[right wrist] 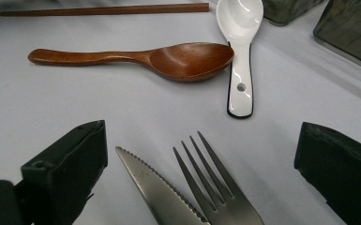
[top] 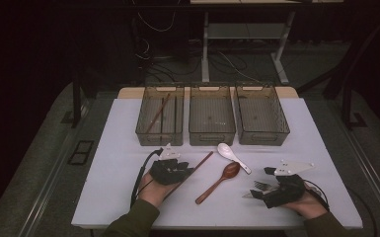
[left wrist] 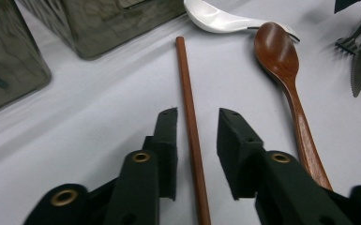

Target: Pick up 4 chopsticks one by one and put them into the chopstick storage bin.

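A brown chopstick (left wrist: 186, 79) lies on the white table (top: 113, 163) and runs between the pads of my left gripper (left wrist: 197, 115). There is a gap on each side, so the pads do not press it. From above, that left gripper (top: 181, 171) sits low over the chopstick (top: 202, 162). My right gripper (right wrist: 201, 129) stands wide open at the table's right front. A serrated knife (right wrist: 159, 187) and a fork (right wrist: 215, 187) lie flat between its jaws, untouched. A wooden spoon (top: 222, 180) and a white ceramic spoon (top: 232, 155) lie between the two grippers.
Three translucent bins stand in a row at the back: the left bin (top: 160, 137) holds chopsticks (top: 157, 114), with the middle bin (top: 212, 137) and the right bin (top: 264, 138) beside it. Dark floor, cables and table legs lie beyond.
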`<state>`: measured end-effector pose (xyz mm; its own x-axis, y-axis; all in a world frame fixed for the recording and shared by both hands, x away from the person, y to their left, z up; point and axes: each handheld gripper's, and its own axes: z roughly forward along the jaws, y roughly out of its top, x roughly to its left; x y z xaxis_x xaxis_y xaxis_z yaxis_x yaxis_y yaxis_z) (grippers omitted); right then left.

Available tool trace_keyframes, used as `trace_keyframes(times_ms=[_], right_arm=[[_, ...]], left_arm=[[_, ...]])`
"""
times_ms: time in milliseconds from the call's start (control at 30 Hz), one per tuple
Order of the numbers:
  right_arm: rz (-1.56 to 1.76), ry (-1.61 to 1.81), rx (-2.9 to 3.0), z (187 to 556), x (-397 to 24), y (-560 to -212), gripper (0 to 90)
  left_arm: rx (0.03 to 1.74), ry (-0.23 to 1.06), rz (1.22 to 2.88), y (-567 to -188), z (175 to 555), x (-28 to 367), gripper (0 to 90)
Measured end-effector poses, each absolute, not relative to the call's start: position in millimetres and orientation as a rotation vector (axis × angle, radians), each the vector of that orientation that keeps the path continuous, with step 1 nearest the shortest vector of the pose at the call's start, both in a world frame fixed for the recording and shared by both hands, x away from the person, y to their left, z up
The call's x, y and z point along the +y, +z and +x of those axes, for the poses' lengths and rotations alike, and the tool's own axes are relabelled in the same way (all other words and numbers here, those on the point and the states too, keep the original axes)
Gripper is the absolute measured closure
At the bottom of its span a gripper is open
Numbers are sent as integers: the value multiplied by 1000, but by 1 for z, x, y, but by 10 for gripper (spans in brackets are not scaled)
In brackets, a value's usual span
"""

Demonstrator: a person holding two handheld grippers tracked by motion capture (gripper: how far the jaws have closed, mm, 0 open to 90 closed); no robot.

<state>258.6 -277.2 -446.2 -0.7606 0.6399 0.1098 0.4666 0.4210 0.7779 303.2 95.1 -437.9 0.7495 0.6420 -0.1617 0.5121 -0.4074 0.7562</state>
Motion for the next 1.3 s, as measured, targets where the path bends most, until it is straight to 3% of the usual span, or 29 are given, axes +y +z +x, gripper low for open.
trace_keyframes(times_ms=[233,1300], right_arm=[[975,1254,2472,258,-277,-446,29],[975,1253,2474,258,-277,-446,29]], left_arm=[[869,167,2134,-444,305,92,756],[829,225,2217,-449,305,85,834]])
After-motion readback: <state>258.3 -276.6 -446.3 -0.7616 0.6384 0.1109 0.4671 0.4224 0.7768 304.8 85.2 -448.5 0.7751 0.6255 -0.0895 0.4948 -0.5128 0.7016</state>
